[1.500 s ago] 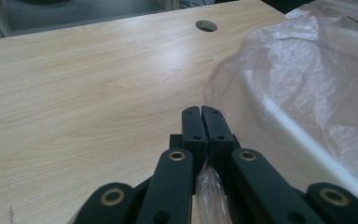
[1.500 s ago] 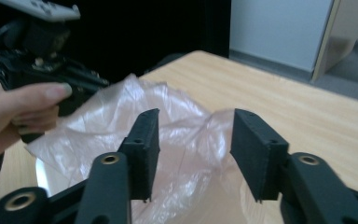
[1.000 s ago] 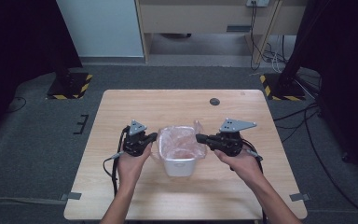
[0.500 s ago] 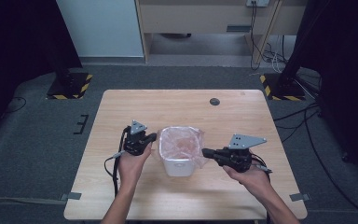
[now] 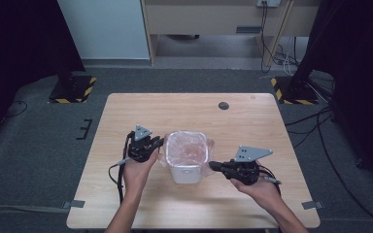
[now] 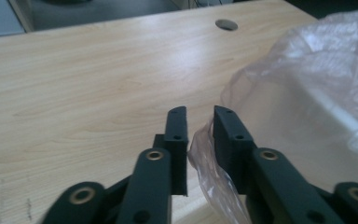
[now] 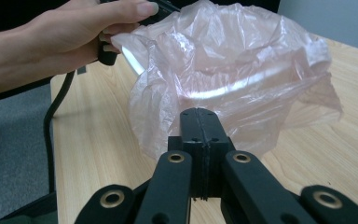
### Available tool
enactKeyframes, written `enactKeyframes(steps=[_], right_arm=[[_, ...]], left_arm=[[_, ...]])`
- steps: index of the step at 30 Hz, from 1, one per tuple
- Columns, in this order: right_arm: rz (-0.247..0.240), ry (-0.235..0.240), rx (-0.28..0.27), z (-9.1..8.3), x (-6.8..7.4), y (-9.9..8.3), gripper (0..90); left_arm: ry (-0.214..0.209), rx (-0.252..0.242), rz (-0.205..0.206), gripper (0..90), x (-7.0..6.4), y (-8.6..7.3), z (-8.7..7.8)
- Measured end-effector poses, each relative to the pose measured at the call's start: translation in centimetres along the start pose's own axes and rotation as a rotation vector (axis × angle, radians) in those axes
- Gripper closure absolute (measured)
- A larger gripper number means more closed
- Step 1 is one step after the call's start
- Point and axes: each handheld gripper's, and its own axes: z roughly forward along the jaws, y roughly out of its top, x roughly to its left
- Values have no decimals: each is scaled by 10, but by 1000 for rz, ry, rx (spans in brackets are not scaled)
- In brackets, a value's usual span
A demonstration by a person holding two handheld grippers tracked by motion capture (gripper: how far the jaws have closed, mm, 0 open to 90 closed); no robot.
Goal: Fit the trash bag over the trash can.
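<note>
In the high view, a small white bin [image 5: 187, 170] lined with a thin pink plastic bag [image 5: 188, 148] stands near the middle of the wooden table [image 5: 252, 126]. The left gripper [image 5: 156, 143] sits just beside the bin's left rim, at the bag's edge. The right gripper [image 5: 213, 166] lies low on the table to the right of the bin, its tips pointing at the bin's side, close to the overhanging bag. A dark round hole [image 5: 223, 105] marks the table's far side.

In the left gripper view, the left gripper [image 6: 199, 122] has its jaws slightly apart, with a fold of the plastic bag [image 6: 205, 154] running between them; the lined bin fills the right side.

In the right gripper view, the right gripper [image 7: 200, 119] has its jaws pressed flat together with nothing between them, just short of the crumpled bag [image 7: 233, 79]. Beyond it, the person's left hand [image 7: 70, 32] grips the other tool
</note>
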Motion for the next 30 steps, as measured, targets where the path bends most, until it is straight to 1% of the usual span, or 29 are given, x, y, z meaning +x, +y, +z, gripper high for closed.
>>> enactKeyframes(steps=[1, 2, 3, 6, 7, 8, 10, 13, 14, 16, 17, 18, 19, 20, 21, 22, 25, 26, 27, 28, 29, 30], right_arm=[[-3, -4, 2, 0, 0, 1, 900], [-4, -4, 0, 0, 0, 1, 900], [-5, -3, -5, 0, 0, 2, 900], [-10, -4, -9, 0, 1, 4, 900], [-10, -4, -9, 0, 1, 4, 900], [-13, 2, -14, 2, 3, 5, 900], [-17, 4, -13, 3, 3, 7, 900], [-21, 8, -21, 4, 5, 8, 900], [-24, 9, -21, 4, 6, 9, 900], [-27, 7, -22, 4, 6, 10, 900], [-27, 7, -22, 4, 6, 10, 900], [-26, 4, -20, 4, 6, 12, 900], [-24, 5, -22, 4, 5, 12, 900], [-23, 6, -21, 4, 5, 12, 900], [-22, 5, -22, 4, 4, 13, 900], [-22, 5, -22, 4, 4, 13, 900], [-22, 4, -17, 6, 4, 14, 900], [-23, 6, -20, 8, 4, 14, 900], [-24, 5, -18, 8, 4, 14, 900], [-24, 4, -17, 8, 4, 14, 900], [-24, 4, -17, 8, 4, 14, 900], [-23, 2, -12, 8, 4, 13, 900]], left_arm=[[5, -6, 0, 712, 1, 0, -1], [4, -24, -13, 677, 2, 1, -4], [3, -33, -16, 663, 3, 1, -5], [8, -66, -15, 608, 7, 3, -14], [8, -66, -15, 567, 7, 3, -14], [6, -91, -17, 541, 8, 5, -18], [2, -115, -14, 502, 8, 7, -23], [-10, -151, 1, 417, 7, 9, -28], [-18, -157, 6, 401, 7, 9, -30], [-39, -156, 12, 398, 6, 9, -34], [-39, -156, 12, 393, 6, 9, -34], [-51, -147, 29, 392, 5, 6, -38], [-51, -147, 29, 392, 5, 6, -38], [-67, -146, 26, 392, 5, 4, -41], [-105, -142, 10, 392, 6, 1, -46], [-105, -142, 10, 392, 6, 1, -46], [-143, -146, 7, 389, 5, -1, -52], [-186, -148, -3, 371, 4, -1, -54], [-186, -148, -3, 361, 4, -1, -54], [-228, -137, 6, 350, 2, 0, -54], [-228, -137, 6, 339, 2, 0, -54], [-247, -126, 17, 330, -2, -1, -53]])
